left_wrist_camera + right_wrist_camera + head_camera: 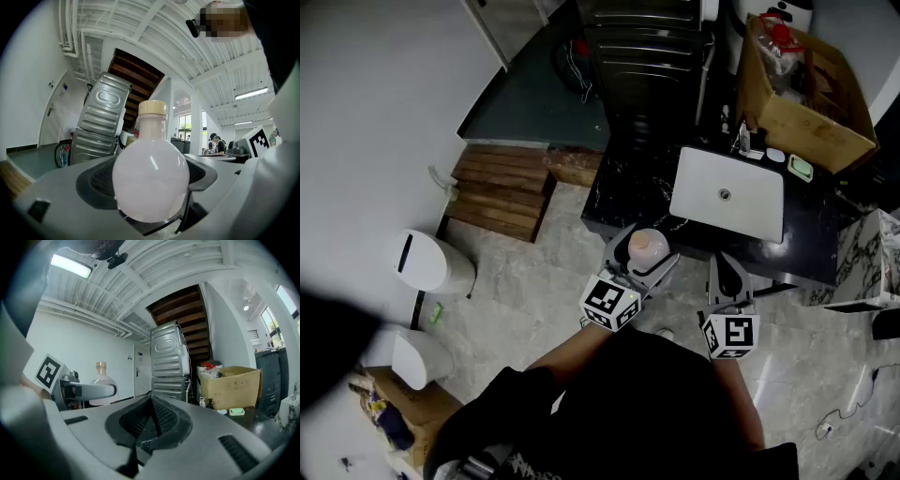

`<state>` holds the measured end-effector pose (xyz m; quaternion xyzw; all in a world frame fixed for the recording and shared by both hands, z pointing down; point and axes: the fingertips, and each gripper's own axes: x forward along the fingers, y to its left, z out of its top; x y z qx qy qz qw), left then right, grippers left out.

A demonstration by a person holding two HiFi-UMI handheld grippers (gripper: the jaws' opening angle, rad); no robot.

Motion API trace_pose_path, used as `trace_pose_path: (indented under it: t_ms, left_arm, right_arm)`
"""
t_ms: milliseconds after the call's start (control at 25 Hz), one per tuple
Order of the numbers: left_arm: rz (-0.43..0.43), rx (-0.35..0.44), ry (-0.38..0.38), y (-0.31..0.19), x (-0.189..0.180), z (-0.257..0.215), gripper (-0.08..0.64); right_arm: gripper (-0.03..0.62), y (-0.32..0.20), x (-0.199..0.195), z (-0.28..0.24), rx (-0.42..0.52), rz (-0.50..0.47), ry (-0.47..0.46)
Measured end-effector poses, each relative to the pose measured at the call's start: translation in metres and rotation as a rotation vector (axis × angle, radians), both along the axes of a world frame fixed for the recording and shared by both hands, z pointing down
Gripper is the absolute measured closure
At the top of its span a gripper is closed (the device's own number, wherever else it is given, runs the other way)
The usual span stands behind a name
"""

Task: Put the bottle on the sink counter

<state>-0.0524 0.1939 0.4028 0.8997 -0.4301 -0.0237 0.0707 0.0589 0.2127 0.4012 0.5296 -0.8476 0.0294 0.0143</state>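
Left gripper (645, 262): jaws spread wide and clamped on the round belly of the bottle (151, 180), which is upright, tan cap up, carried in the air at the near edge of the black counter (623, 202). Right gripper (151, 416): jaws together, nothing between them, just right of the left one. Step in hand, as I judge it: carry to the counter and set down. Best target looks like the bare strip left of the white basin (755, 214), straight ahead of the bottle. The far right corner is crowded with small dispensers and a green tray (800, 169). Keep the bottle vertical and lower until its base is flat on the stone. Open only then, since a round body can roll out of a wide grip if tilted. Keep well inside the near edge and clear of the basin rim. Keep the right gripper out of the path. Containers: the bottle is milky pale pink, and I cannot tell liquid from frosted wall. The basin is empty, 1 drain visible. The cardboard box (811, 127), far right, holds crumpled clear wrap and something red. 2 white bins (431, 264), left, on the floor, are closed, contents hidden.
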Motion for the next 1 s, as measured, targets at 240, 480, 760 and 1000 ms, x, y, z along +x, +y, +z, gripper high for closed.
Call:
trace_pose_path:
  t_ms: [240,480,760,1000]
  left_arm:
    - [-0.023,0.006,0.001,0.005,0.015,-0.001,0.167]
    - [-0.065,-0.01,-0.03,0.002,0.01,0.001,0.167]
    - [-0.075,-0.037,-0.008,-0.032,0.004,0.01,0.167]
    - [-0.057,-0.05,0.005,-0.07,0.0,0.015,0.167]
  right_arm:
    - [0.553,0.004,0.026,0.0,0.013,0.009,-0.069]
    - [0.552,-0.002,0.03,0.005,0.009,-0.028,-0.105]
    - [0.552,-0.03,0.026,0.01,0.0,-0.026,-0.097]
    - [0.552,-0.067,0.023,0.013,-0.018,-0.006,-0.076]
